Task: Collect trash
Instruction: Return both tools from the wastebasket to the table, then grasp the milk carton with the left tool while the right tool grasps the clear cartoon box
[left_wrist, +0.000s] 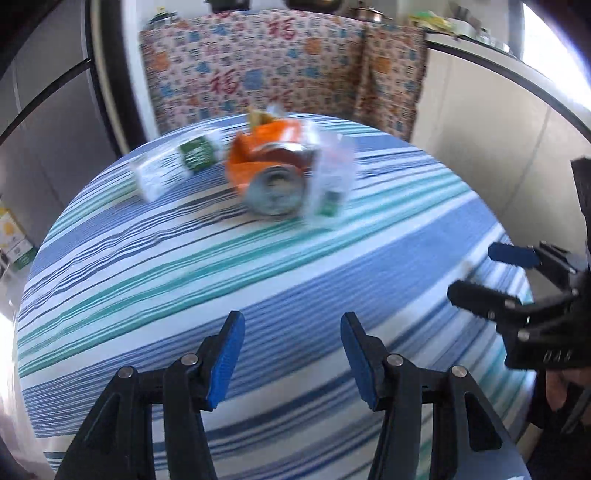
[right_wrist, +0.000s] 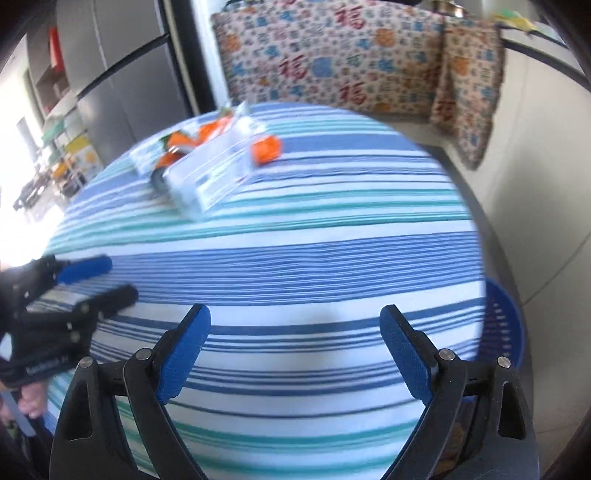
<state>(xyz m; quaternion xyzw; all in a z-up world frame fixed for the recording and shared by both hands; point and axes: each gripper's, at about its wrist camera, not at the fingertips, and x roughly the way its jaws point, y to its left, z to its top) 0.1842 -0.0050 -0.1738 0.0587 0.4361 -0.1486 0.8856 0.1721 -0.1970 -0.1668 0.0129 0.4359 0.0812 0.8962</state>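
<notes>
A round table (left_wrist: 258, 295) wears a cloth striped in blue, teal and white. Beyond the table's far edge hangs a patterned fabric (left_wrist: 258, 66) printed with red characters and blue and orange motifs. Left of the table stand grey cabinet doors (right_wrist: 122, 88). A pale counter (left_wrist: 480, 110) runs along the table's right side.

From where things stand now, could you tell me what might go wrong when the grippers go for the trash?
1. The can lies on its side among the wrappers, so a nudge might roll it across the striped tablecloth.
2. The clear wrapper leans on the can; gripping one may drag the other.
3. The blue bin sits below the table edge, well away from the pile, so carried pieces could drop.
</notes>
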